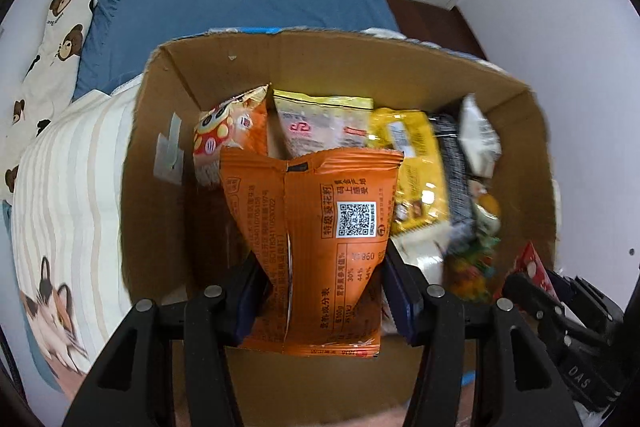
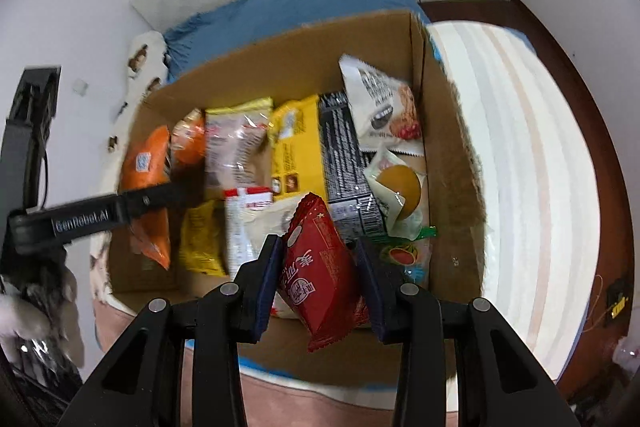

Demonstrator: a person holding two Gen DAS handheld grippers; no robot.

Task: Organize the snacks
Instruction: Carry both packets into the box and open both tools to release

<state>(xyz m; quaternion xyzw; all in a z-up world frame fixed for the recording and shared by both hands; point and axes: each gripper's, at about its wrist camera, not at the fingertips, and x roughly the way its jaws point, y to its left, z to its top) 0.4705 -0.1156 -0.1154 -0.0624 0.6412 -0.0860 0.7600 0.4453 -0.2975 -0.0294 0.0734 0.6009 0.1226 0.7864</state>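
An orange snack packet [image 1: 320, 247] is clamped upright between the fingers of the left gripper [image 1: 324, 291], over the open cardboard box [image 1: 360, 67] set on the bed [image 1: 68, 179]. A red snack packet [image 2: 320, 267] is pinched by the right gripper [image 2: 318, 279] above the same box, where yellow, black and white packets are packed.

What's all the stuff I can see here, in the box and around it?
cardboard box: one, brown, on the bed
orange packet: one, held over the box
red packet: one, held over the box
yellow packet: one, standing in the box
black packet: one, beside the yellow one
white packet: one, box's right corner
blue blanket: one, behind the box
left gripper: black, shut on the orange packet
right gripper: black, shut on the red packet
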